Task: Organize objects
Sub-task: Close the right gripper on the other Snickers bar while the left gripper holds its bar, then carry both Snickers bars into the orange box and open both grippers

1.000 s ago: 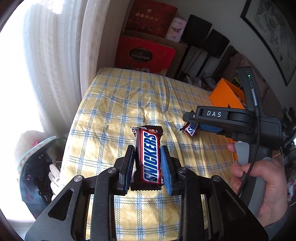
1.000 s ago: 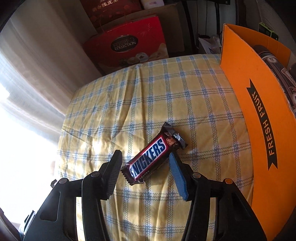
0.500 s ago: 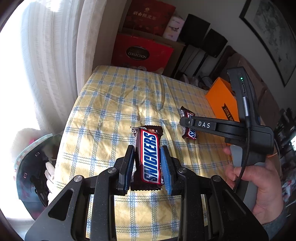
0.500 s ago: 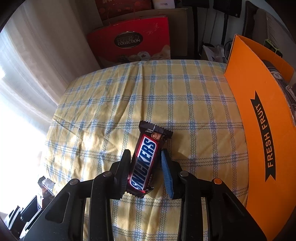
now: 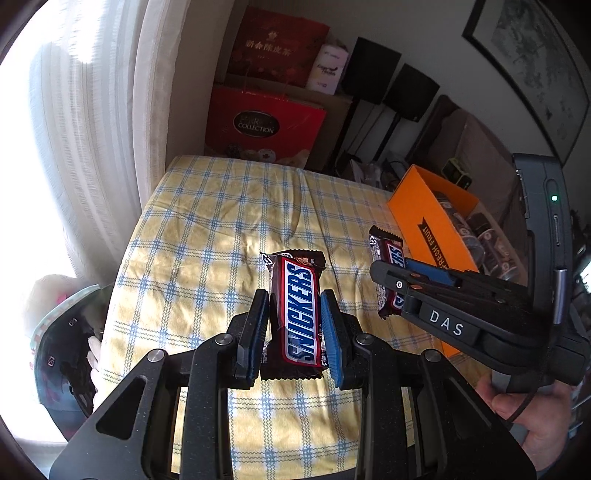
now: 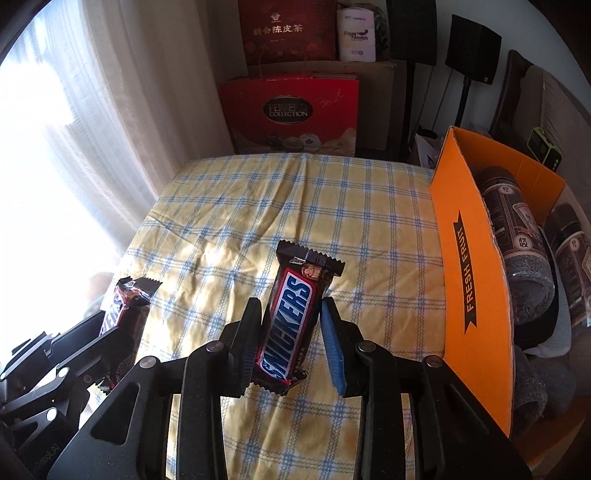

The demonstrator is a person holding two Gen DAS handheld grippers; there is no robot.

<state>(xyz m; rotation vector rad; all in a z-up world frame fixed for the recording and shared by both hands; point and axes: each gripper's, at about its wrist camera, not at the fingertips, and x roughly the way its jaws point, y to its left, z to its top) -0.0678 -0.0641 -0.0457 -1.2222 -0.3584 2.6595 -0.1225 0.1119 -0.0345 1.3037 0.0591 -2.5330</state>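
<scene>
A yellow cloth with a blue check covers the worktop, wrinkled and lit in patches by sun from the window on the left, where pale curtains hang. Behind the far edge, a red Ferrero Collection box leans upright, with a darker red box with Chinese characters stacked above it. Black speakers on stands sit further right, and a framed picture hangs on the wall.

The left hand-held gripper is clamped on a Snickers bar, lifted above the cloth, label facing up. The right hand-held gripper pinches a second Snickers bar, slightly tilted and also clear of the cloth. The two grippers hover side by side near the front of the worktop.

At the right edge stands an open orange box marked FRESH FRUIT, with dark cylindrical canisters lying inside.
</scene>
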